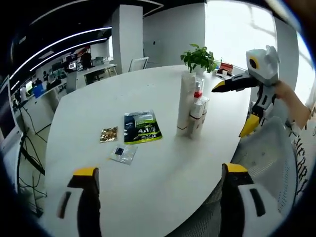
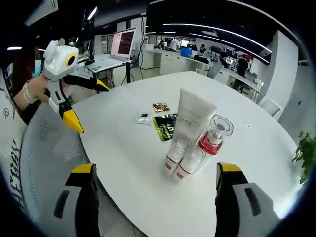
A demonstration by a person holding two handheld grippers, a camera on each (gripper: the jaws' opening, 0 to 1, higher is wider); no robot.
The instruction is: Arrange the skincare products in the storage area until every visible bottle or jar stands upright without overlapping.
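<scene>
White plastic, left gripper view: the tall tube (image 1: 186, 103) stands on its cap on the tabletop (image 1: 148, 163), well ahead of the left gripper (image 1: 160, 180), whose jaws are spread with nothing between them.
Cluster: a red-collared spray bottle (image 1: 198, 101) and a small bottle (image 1: 194, 124) touch the tube's right side; all look upright.
Other gripper: the right gripper (image 1: 232, 85) hovers near the cluster.
Sachets: a green-black sachet (image 1: 141, 127) carries large print, unreadable here.
Clear caps, right gripper view: two small bottles (image 2: 181, 160) stand in front of the tube, the spray bottle just beside them; the right gripper's jaws are apart and empty.
Handling: likely light and smooth; the tube soft, so hold it low near the cap; the bottles top-heavy, so take them mid-body.
Writing: small print on the tube, too fine to read.
</scene>
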